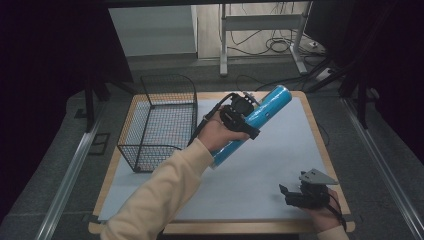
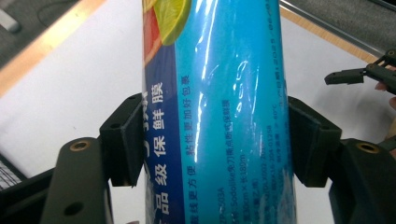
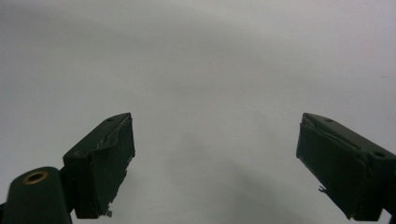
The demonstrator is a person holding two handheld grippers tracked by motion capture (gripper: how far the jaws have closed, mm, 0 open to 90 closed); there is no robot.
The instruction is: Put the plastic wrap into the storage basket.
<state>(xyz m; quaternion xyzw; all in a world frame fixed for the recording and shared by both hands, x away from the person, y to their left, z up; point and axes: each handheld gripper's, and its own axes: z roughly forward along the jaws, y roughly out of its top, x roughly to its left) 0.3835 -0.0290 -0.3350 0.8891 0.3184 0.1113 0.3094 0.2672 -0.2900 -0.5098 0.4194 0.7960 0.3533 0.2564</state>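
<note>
The left claw is seen pinching a blue roll about midway along its length, its two black jaws pressed flat against opposite sides of the tube; in the left gripper view the roll is held upright between the jaws, its glossy wrapper printed with white Chinese characters and, near the top, a picture of citrus slices; in the high view the roll is tilted, its far end raised beyond the claw and its near end lowered toward the grey mat, though contact with the mat cannot be made out; the hand gripping this claw is extended from a cream sleeve, and a black cable is trailed from the claw toward the basket; a wire basket is stood on the table just to the left of the claw, with nothing visible inside it; the right claw is held low over the mat, well apart from the left claw and nearer the person, with its jaws spread wide and nothing between them; in the right gripper view only bare grey surface is found between the parted jaws; a grey three-cornered plate is carried on top of it; the mat is laid over a wooden table.
</note>
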